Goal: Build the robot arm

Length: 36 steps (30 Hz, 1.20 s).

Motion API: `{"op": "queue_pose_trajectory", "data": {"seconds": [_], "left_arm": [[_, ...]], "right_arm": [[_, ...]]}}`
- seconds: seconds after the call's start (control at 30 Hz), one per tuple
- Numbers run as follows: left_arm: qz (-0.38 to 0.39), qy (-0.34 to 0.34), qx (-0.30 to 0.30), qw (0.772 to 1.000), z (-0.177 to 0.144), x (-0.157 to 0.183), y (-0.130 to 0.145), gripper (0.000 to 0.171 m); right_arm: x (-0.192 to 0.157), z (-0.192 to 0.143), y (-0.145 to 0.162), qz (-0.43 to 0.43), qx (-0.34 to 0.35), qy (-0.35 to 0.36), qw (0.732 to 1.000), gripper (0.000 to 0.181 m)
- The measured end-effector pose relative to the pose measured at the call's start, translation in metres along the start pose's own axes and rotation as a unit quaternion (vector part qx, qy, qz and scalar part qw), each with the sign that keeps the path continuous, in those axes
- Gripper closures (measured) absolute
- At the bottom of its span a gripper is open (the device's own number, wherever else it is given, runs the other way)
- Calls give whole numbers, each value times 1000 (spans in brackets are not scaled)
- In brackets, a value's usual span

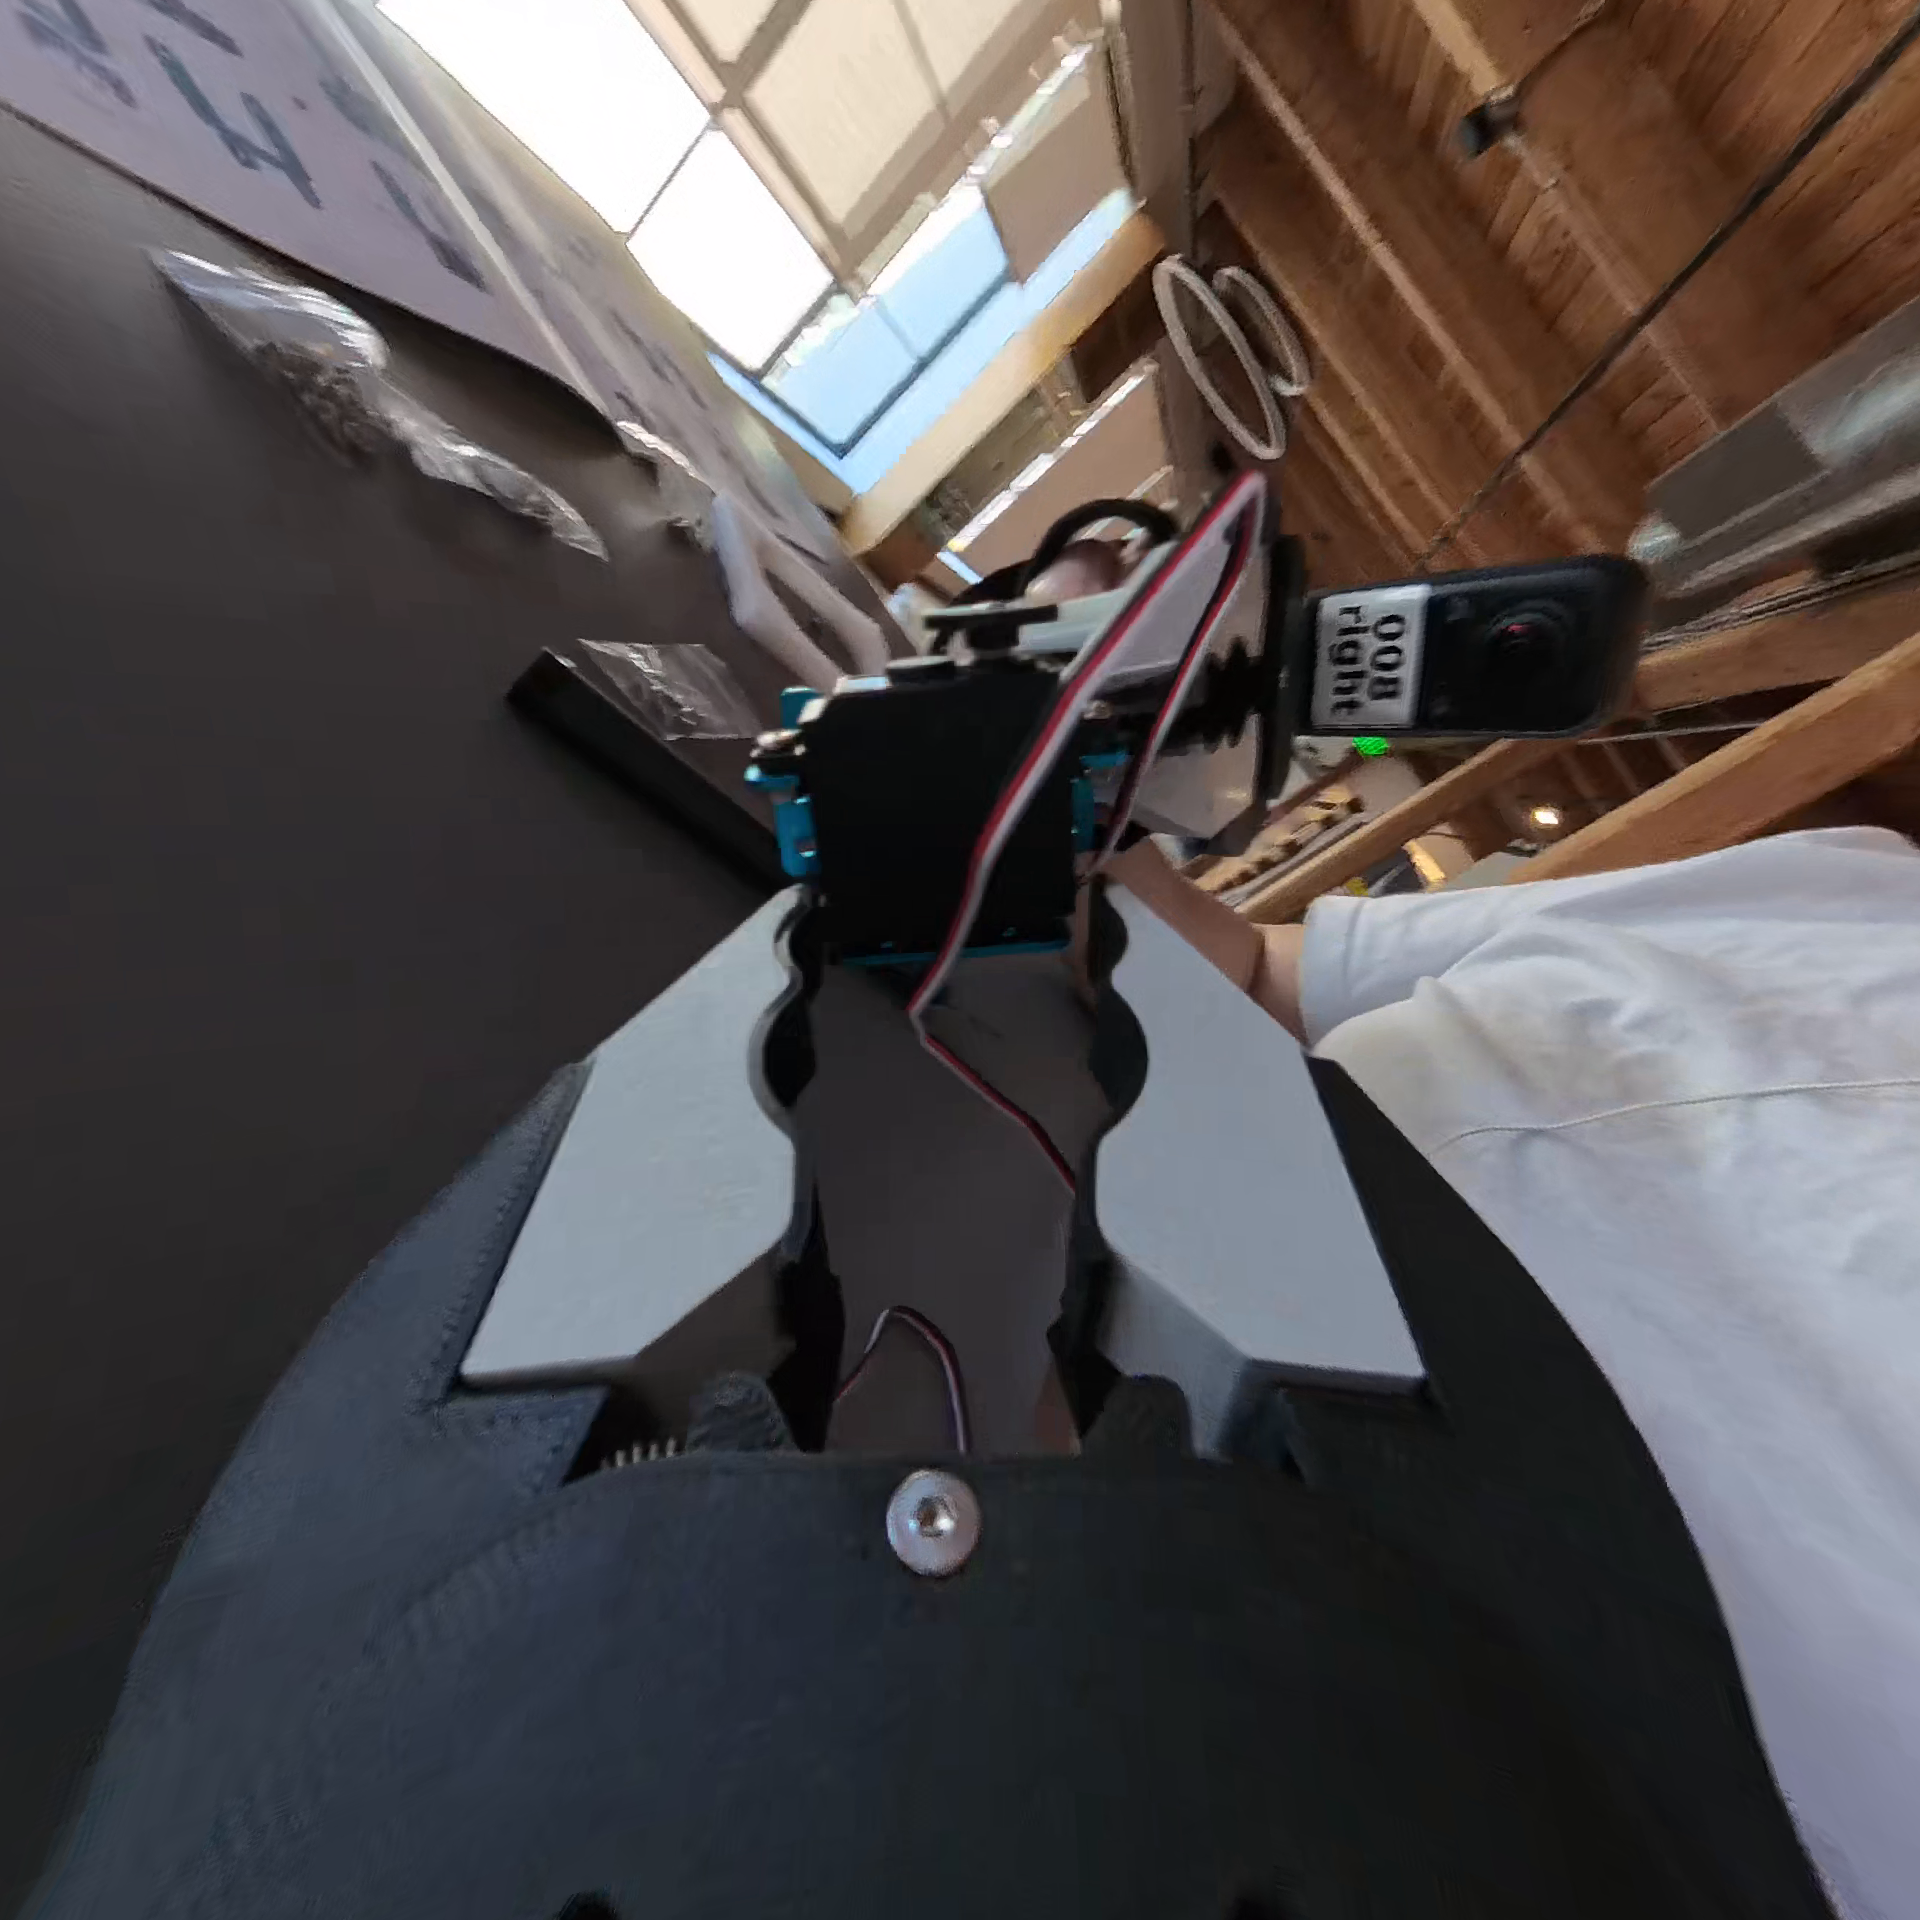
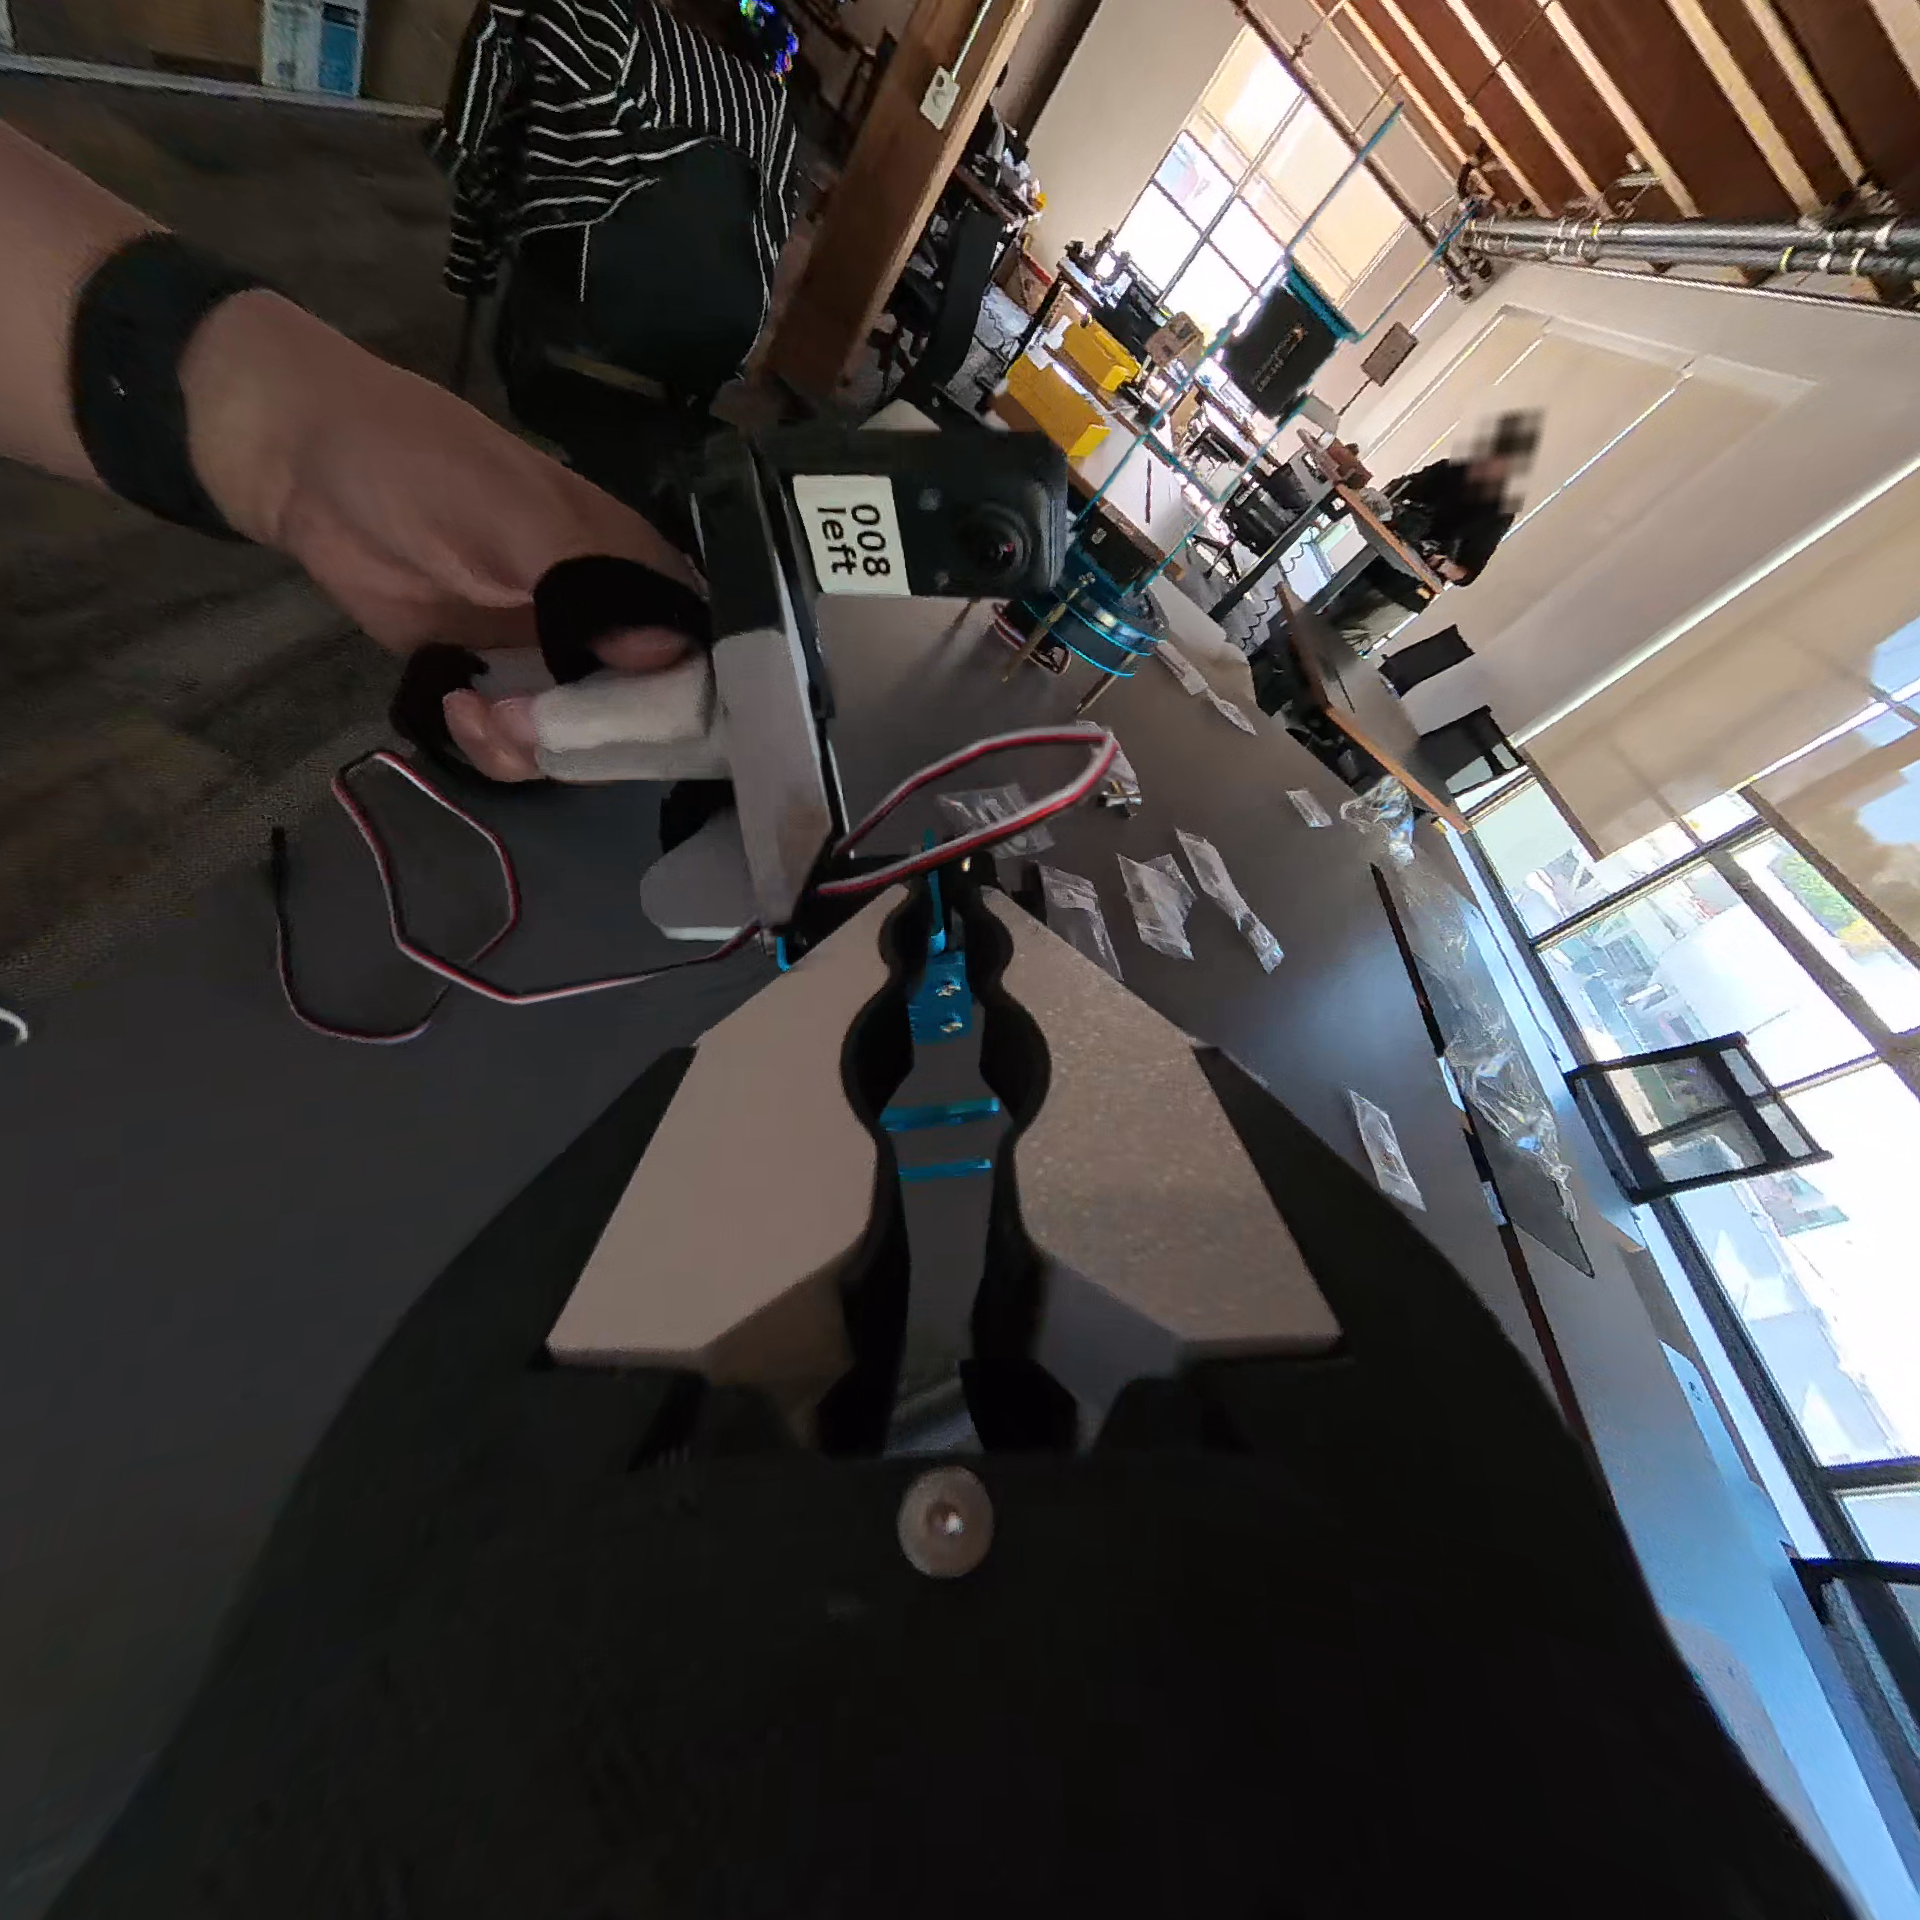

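A black servo [image 1: 935,821] sits in a blue metal bracket [image 2: 940,977], with a red, white and black wire [image 2: 416,935] trailing from it. My left gripper [image 1: 951,925] is shut on the servo body at its fingertips. My right gripper [image 2: 943,935] is shut on the blue bracket, which runs down between its fingers. The two grippers face each other above a dark table [image 2: 312,1247]. In the right wrist view a hand [image 2: 416,499] holds the left gripper [image 2: 800,904] side-on. The right gripper's camera [image 1: 1507,655] shows in the left wrist view.
Several small clear bags of parts [image 2: 1153,894] lie on the table, and more show in the left wrist view [image 1: 312,364]. A round blue assembly [image 2: 1101,623] stands farther back. A black tray [image 1: 623,748] lies beyond the servo. A white sleeve [image 1: 1610,1195] fills the right. Only a small space, under 4 cm, lies between the two pairs of fingers.
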<state>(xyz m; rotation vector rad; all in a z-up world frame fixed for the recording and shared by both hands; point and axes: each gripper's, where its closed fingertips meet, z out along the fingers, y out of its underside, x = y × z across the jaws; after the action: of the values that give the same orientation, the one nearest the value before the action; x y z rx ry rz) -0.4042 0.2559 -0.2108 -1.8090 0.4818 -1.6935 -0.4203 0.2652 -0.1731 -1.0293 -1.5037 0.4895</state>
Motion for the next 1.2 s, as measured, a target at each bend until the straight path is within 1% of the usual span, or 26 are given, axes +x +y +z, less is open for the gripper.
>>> {"op": "queue_pose_trajectory", "data": {"seconds": [0.07,0.1,0.17,0.2,0.3,0.37,0.47,0.67,0.77,0.83,0.9,0.97,1.03,1.1,1.13,1.2], "left_arm": [[-6,2,-3,1000,-2,-1,0,122],[7,-8,-6,1000,-3,-3,0,122],[53,-45,-24,997,-5,-6,3,124],[84,-77,-35,993,-7,-11,3,124],[177,-182,-92,963,-18,-28,2,124],[217,-222,-129,942,-23,-35,3,124],[235,-246,-167,925,-28,-42,8,124],[268,-298,-210,892,-44,-60,17,124],[278,-310,-219,882,-51,-61,16,124],[290,-326,-231,870,-54,-63,13,124],[308,-342,-248,852,-55,-63,10,124],[332,-365,-267,828,-55,-64,7,124],[360,-392,-288,796,-55,-65,4,124],[386,-413,-308,765,-53,-64,1,123],[396,-424,-316,751,-51,-64,0,123],[408,-436,-328,732,-47,-64,-1,123]], "right_arm": [[0,2,0,1,0,6,1000,176],[-1,2,1,5,0,4,1000,176],[-4,1,2,11,5,1,1000,176],[-5,2,4,9,3,2,1000,176],[-10,8,18,-2,-27,7,1000,175],[-14,12,25,-12,-41,4,999,175],[-21,13,34,-9,-55,-16,998,174],[-25,8,48,16,-60,-46,997,166],[-17,4,56,33,-76,-44,996,163],[-9,1,63,49,-93,-38,994,163],[7,-1,76,79,-129,-5,988,159],[26,-4,93,112,-179,48,976,155],[46,-12,109,129,-234,111,957,154],[59,-24,129,152,-298,168,927,153],[59,-26,135,166,-314,179,918,151],[58,-23,139,189,-308,189,913,151]]}}
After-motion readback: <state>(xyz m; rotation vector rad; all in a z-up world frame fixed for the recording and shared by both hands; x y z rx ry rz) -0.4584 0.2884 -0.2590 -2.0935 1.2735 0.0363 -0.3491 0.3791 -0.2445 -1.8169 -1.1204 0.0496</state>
